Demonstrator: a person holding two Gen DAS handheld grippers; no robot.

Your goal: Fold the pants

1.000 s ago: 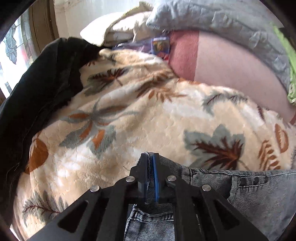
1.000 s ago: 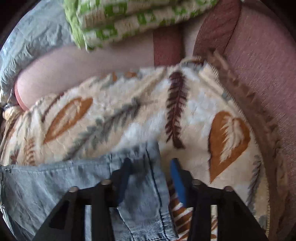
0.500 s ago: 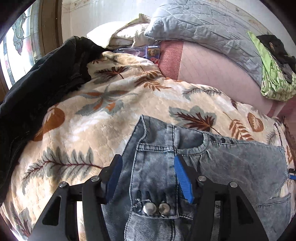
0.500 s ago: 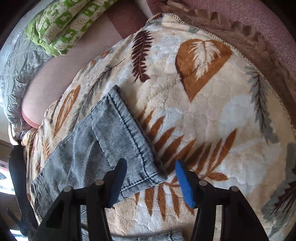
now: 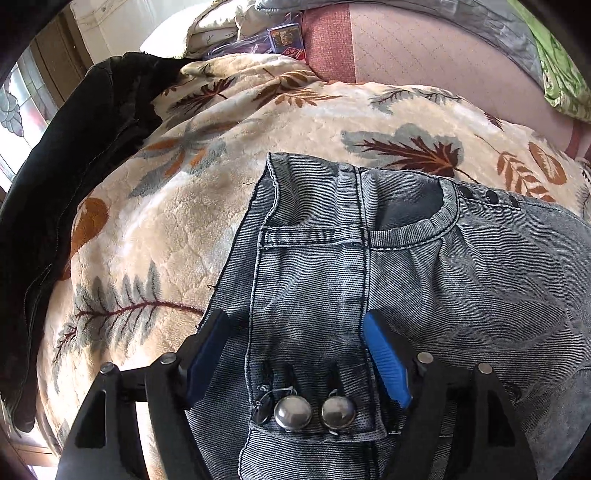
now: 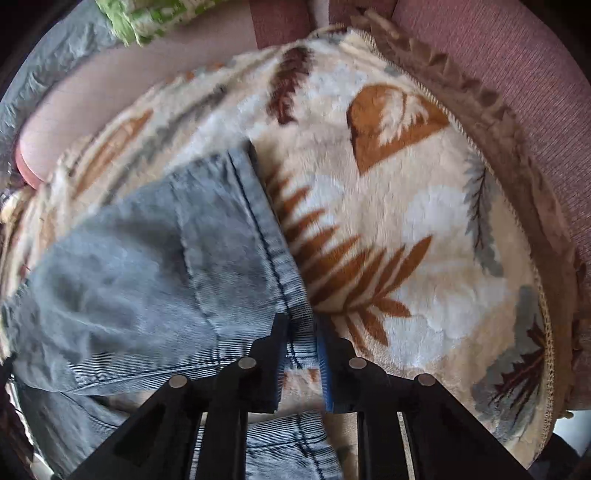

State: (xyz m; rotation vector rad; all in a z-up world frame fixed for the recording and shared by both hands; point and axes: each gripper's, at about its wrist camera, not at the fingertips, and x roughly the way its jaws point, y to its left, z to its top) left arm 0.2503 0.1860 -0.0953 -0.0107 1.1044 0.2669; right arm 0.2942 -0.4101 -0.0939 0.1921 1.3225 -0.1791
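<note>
Grey-blue denim pants (image 5: 424, 266) lie on a cream leaf-print blanket (image 5: 155, 236). In the left wrist view the waistband with two metal buttons (image 5: 314, 411) lies between my left gripper's (image 5: 295, 332) spread blue pads; the gripper is open over it. In the right wrist view the leg end with its hem (image 6: 266, 229) lies flat. My right gripper (image 6: 301, 328) has its jaws nearly together on the hem corner.
A black jacket (image 5: 74, 177) lies at the blanket's left edge. Pillows and a grey quilt (image 5: 461, 22) are piled at the back on a pink couch (image 6: 517, 55). A green patterned cloth (image 6: 155, 14) lies at the back.
My left gripper let go of the waistband a second ago and stays open, now lower over it. My right gripper was open half a second ago and has closed on the hem corner.
</note>
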